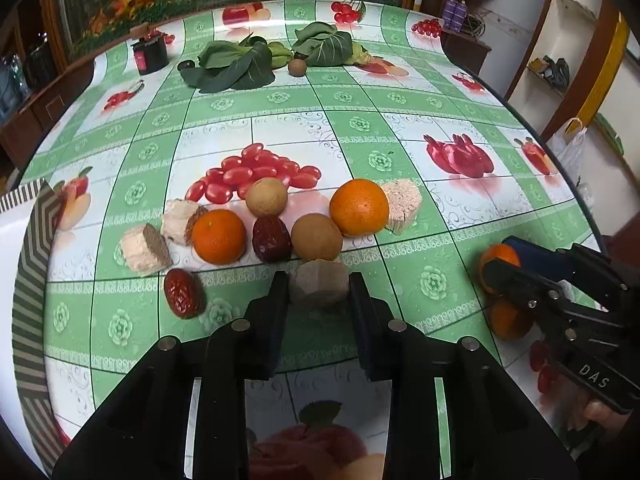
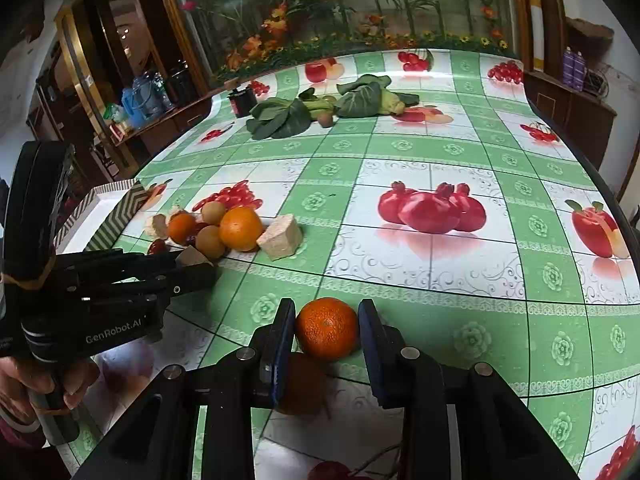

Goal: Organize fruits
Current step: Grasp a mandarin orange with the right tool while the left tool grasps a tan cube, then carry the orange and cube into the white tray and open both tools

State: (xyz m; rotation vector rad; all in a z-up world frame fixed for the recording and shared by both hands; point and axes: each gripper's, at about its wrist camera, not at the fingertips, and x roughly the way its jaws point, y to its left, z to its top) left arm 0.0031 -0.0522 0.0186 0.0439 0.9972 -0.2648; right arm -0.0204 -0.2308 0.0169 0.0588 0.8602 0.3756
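My left gripper (image 1: 319, 290) is shut on a pale brownish chunk (image 1: 318, 286) low over the table, just in front of a cluster of two oranges (image 1: 219, 236) (image 1: 359, 207), two brown round fruits (image 1: 266, 197) (image 1: 316, 237), red dates (image 1: 271, 238) (image 1: 183, 293) and pale blocks (image 1: 144, 248). My right gripper (image 2: 326, 330) has its jaws around an orange (image 2: 327, 328); the left pad touches it, a small gap shows on the right. A second orange (image 2: 300, 384) lies under its left finger. The right gripper also shows in the left wrist view (image 1: 520, 276).
Leafy greens (image 1: 236, 65) and a small brown fruit (image 1: 297, 67) lie at the table's far side, next to a black container (image 1: 150, 54). A striped-edged white tray (image 1: 24, 280) stands at the left table edge. A pale block (image 1: 402, 204) sits right of the cluster.
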